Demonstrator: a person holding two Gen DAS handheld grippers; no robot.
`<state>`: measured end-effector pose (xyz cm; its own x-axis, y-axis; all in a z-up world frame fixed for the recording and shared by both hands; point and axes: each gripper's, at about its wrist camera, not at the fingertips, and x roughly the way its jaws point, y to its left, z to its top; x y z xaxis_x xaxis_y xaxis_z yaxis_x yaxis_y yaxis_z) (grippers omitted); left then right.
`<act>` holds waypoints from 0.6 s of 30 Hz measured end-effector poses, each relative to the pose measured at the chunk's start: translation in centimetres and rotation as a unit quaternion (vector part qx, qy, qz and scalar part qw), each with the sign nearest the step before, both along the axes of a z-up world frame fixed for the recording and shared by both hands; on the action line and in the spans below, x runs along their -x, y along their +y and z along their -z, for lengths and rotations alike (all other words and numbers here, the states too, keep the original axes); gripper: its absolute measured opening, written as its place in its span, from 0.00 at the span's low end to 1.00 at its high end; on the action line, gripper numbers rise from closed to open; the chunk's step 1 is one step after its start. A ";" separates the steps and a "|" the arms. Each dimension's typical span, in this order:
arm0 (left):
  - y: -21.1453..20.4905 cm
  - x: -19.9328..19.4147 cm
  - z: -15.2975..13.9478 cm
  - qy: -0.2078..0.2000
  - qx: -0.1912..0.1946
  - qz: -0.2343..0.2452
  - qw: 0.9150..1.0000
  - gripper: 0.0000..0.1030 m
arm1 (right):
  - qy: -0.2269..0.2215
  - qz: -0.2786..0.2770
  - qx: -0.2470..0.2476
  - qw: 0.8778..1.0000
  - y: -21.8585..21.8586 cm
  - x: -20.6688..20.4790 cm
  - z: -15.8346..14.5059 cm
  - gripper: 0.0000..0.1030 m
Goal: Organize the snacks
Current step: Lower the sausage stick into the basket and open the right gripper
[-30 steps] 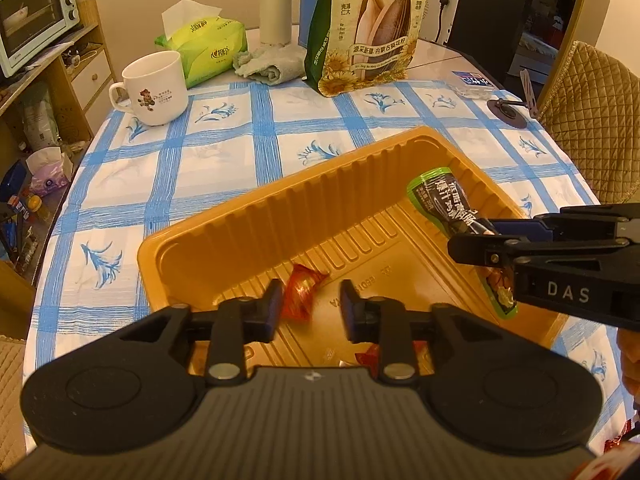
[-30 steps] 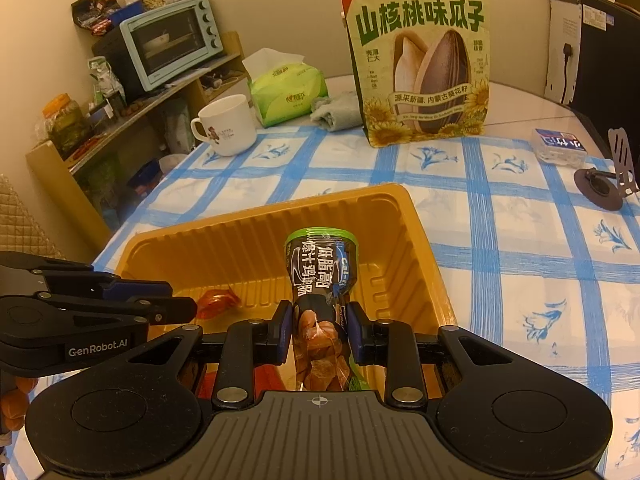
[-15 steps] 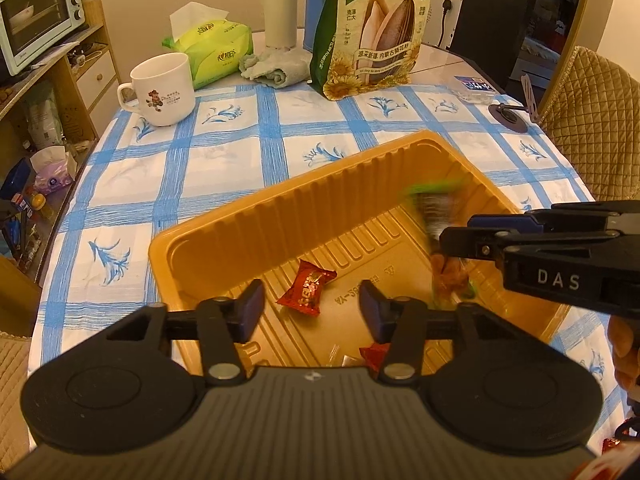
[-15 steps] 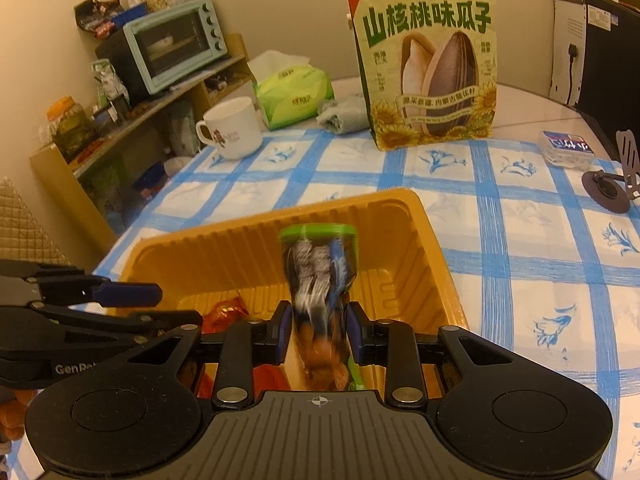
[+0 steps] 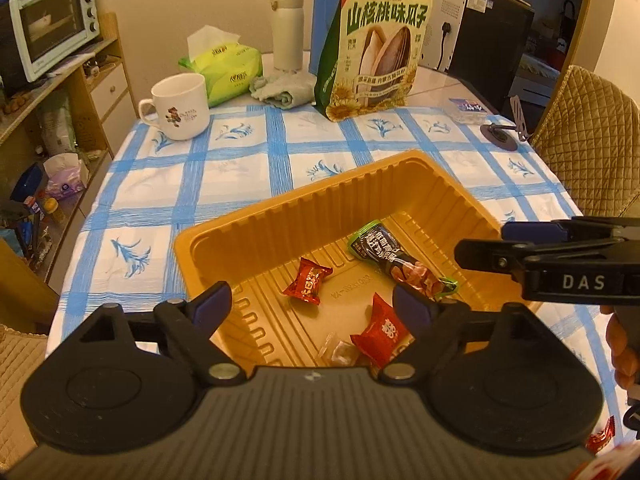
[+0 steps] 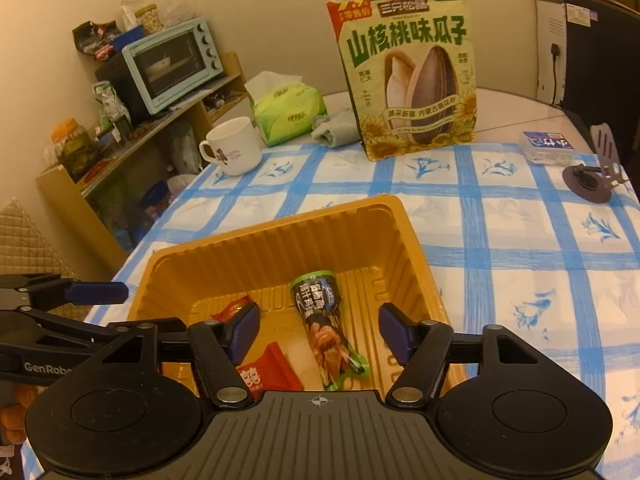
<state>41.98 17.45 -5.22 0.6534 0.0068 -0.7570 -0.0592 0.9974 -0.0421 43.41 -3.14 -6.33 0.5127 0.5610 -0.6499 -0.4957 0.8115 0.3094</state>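
An orange plastic tray (image 5: 304, 196) (image 6: 280, 232) sits on the checked tablecloth. On its floor lie a long green-and-black nut packet (image 5: 394, 264) (image 6: 326, 328), a small red candy (image 5: 307, 286) (image 6: 232, 310), a red packet (image 5: 382, 330) (image 6: 268, 372) and some clear wrappers (image 5: 338, 350). My left gripper (image 5: 312, 306) (image 6: 132, 308) hovers over the tray's near edge, jaws opening and gripping nothing. My right gripper (image 6: 320, 330) (image 5: 480, 242) hangs above the nut packet, jaws opening, pads off the packet.
A large sunflower-seed bag (image 5: 374, 46) stands at the back with a white mug (image 5: 180, 106), a tissue pack (image 5: 224, 68), a flask (image 5: 287, 30) and a cloth (image 5: 282, 90). A phone stand (image 5: 504, 134) and small box (image 6: 546, 146) lie right. A quilted chair (image 5: 588, 140) flanks the table.
The right gripper opened and the nut packet dropped flat onto the tray floor. The left jaws spread wide, away from the small red candy. Both grippers rose a little.
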 end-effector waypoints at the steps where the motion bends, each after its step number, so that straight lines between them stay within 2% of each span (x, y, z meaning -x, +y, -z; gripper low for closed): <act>1: -0.1 0.3 -0.3 -0.002 -0.001 -0.001 1.000 0.88 | 0.000 0.002 -0.003 1.000 -0.3 0.3 -0.2 0.70; 9: -1.4 3.3 -2.6 -0.029 -0.014 -0.015 0.999 0.96 | -0.008 0.017 -0.026 0.999 -2.6 3.2 -2.0 0.81; 18: -3.3 8.0 -5.3 -0.053 -0.015 -0.023 0.998 0.97 | -0.021 0.037 -0.047 0.998 -5.7 7.5 -4.2 0.85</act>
